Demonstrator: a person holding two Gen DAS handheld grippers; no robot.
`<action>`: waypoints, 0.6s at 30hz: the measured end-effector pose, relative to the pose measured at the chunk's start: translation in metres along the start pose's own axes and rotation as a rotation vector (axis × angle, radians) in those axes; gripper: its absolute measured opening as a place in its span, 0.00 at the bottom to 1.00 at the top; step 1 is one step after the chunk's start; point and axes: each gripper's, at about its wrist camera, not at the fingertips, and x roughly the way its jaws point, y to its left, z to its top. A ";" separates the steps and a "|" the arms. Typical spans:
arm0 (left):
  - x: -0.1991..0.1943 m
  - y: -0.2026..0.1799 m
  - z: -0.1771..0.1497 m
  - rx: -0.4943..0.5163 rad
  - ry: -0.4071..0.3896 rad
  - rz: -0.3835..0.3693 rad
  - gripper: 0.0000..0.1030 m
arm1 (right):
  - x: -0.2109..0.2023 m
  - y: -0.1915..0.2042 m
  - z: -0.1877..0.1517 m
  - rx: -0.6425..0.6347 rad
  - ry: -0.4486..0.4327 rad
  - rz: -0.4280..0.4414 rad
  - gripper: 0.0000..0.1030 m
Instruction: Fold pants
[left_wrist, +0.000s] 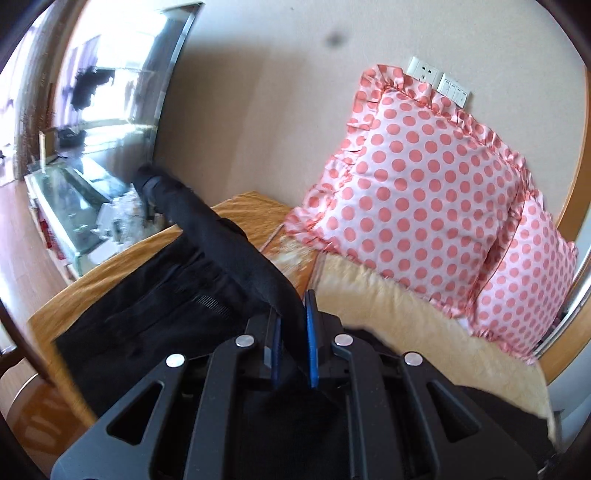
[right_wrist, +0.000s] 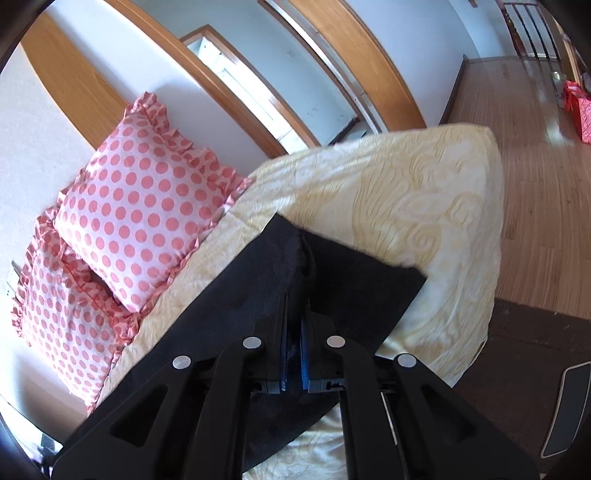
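Left gripper (left_wrist: 291, 321): jaws clamped on a rolled ridge of the black pants (left_wrist: 155, 314). Right gripper (right_wrist: 293, 321): jaws pinched together on a flat edge of the same pants.

Landmark: the polka-dot pillows (left_wrist: 424, 206). In the left wrist view the pants lie to the left of the pillows, partly on a tan mat (left_wrist: 92, 280), with one strip of fabric lifted off the surface and curving away from the jaws. In the right wrist view the pants run diagonally just below the pillows, across the cream bedspread (right_wrist: 424, 206).

Risks, as I judge them:
- The left grip sits on a bunched roll, not a clean hem; a pull could slip layers and leave the fold skewed.
- The lifted strip looks twisted; laid down as is, it would crease.
- The quilted spread may drag along with the cloth.

Room: the wall behind the pillows carries a socket plate (left_wrist: 424, 70); wood floor (right_wrist: 535, 155) beyond the bed; wooden door frames above the pillows.
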 end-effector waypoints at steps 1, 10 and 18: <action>-0.004 0.005 -0.011 0.000 -0.002 0.016 0.11 | -0.001 -0.002 0.001 0.002 -0.005 -0.004 0.04; -0.014 0.057 -0.103 -0.076 0.047 0.123 0.19 | 0.005 -0.011 0.000 0.021 0.008 -0.020 0.04; -0.026 0.103 -0.075 -0.263 -0.020 0.091 0.71 | 0.005 -0.013 -0.001 0.037 0.017 -0.016 0.04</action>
